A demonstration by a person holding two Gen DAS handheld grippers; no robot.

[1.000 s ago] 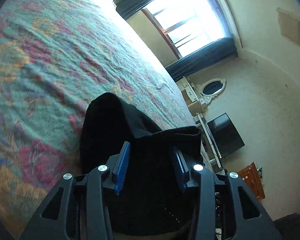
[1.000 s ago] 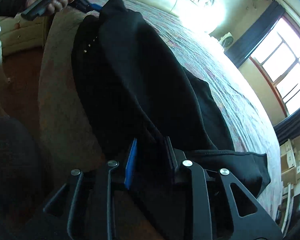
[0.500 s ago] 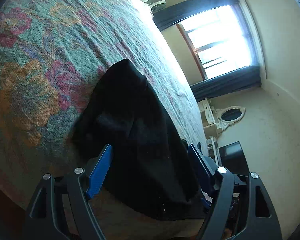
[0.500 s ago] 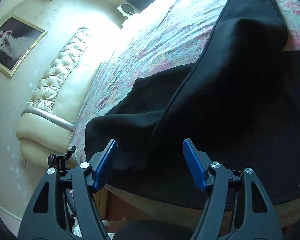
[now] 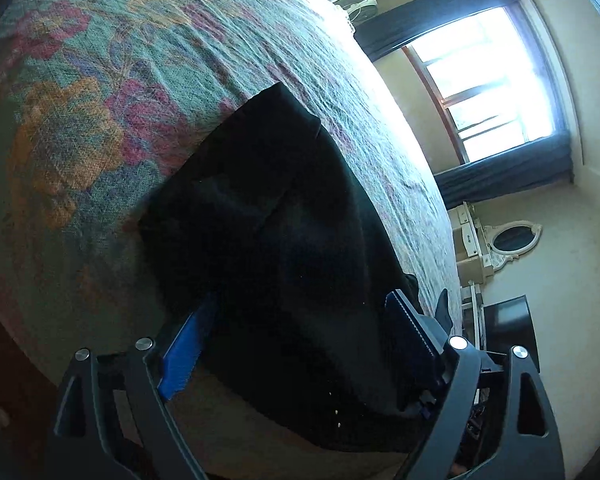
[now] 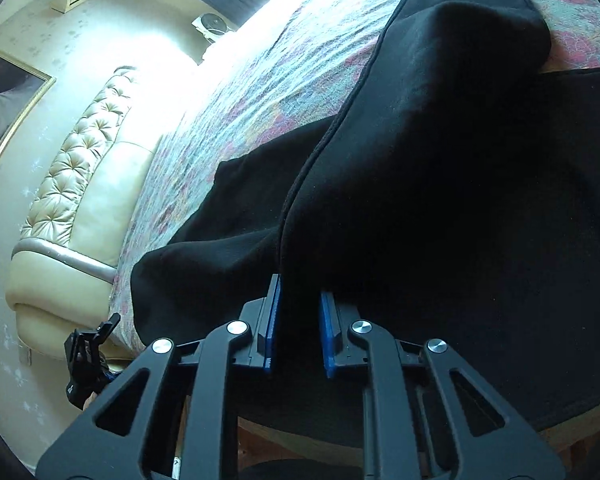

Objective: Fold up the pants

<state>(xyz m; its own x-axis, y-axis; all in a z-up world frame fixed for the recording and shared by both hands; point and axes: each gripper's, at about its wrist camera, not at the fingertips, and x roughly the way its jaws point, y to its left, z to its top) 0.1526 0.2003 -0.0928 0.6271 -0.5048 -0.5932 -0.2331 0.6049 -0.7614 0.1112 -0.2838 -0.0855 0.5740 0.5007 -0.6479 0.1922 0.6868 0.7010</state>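
Black pants [image 5: 284, 232] lie on a floral bedspread [image 5: 100, 80] near the bed's edge. In the left wrist view my left gripper [image 5: 300, 340] is open, its blue pads wide apart on either side of the cloth at the edge. In the right wrist view the pants [image 6: 440, 200] spread over the bed, one layer folded over another. My right gripper [image 6: 298, 320] is shut on a raised fold of the pants, the blue pads pinching the cloth edge. The left gripper also shows in the right wrist view [image 6: 88, 356] at lower left.
A cream tufted headboard [image 6: 72, 184] stands at the left in the right wrist view. A window with dark curtains [image 5: 492, 80], a white dresser with an oval mirror [image 5: 512, 240] and a dark TV [image 5: 508, 332] are beyond the bed.
My right gripper has closed from wide open onto a fold of the pants. My left gripper opened earlier, let go of the cloth and stays open over the pants' edge.
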